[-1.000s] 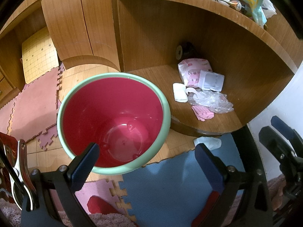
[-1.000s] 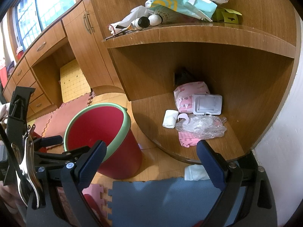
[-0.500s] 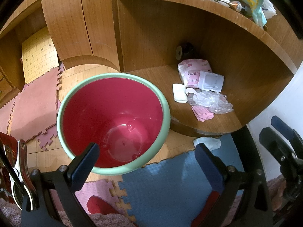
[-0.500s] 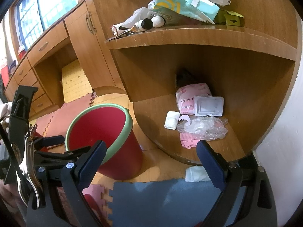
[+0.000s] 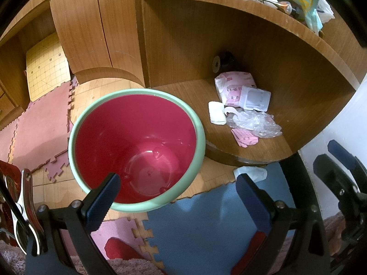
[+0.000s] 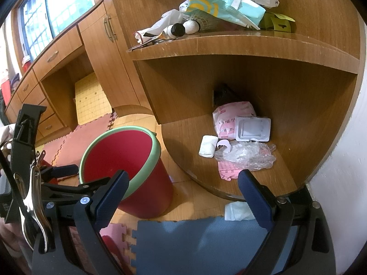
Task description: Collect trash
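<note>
The litter — a crumpled clear plastic wrapper (image 6: 246, 157), a white blister tray (image 6: 253, 129) and a pink pack (image 6: 231, 118) — lies on the low wooden shelf (image 6: 188, 137) ahead of the right gripper (image 6: 183, 194), nearer it than the left gripper (image 5: 181, 197); both jaws gape wide and empty, the red green-rimmed bin (image 5: 135, 146) ahead-left.

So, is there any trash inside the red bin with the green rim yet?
No, the red bin with the green rim shows only its bare bottom.

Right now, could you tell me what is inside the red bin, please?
The red bin looks empty in the left wrist view: only its bare moulded bottom shows. The left gripper's near finger covers a small strip of the bin's inside by the near rim.
</note>
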{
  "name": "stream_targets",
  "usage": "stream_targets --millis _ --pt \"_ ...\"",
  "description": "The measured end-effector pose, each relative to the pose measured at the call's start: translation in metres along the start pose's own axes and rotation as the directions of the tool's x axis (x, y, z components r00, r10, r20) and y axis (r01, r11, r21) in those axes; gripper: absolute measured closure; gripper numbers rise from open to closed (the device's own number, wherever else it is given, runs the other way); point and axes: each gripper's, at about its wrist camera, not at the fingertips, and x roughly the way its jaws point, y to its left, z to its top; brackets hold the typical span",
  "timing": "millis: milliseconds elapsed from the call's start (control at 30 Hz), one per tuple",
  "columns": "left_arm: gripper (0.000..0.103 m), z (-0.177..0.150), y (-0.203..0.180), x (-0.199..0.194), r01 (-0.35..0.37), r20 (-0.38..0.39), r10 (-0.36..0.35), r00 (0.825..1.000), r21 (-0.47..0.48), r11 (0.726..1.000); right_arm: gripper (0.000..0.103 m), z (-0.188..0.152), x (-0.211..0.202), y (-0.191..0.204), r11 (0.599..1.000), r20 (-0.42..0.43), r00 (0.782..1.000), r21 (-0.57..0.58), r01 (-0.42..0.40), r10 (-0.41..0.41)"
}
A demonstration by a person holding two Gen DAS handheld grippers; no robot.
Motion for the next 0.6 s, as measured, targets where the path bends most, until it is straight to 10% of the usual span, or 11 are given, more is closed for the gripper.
stream_targets --millis 600 --pt "0.001 0.014 -0.019 -0.028 -0.010 0.042 0.012 0.999 -0.052 0.999 0.005 0.002 -0.014 -0.007 1.000 0.044 0.999 0.007 0.011 -0.011"
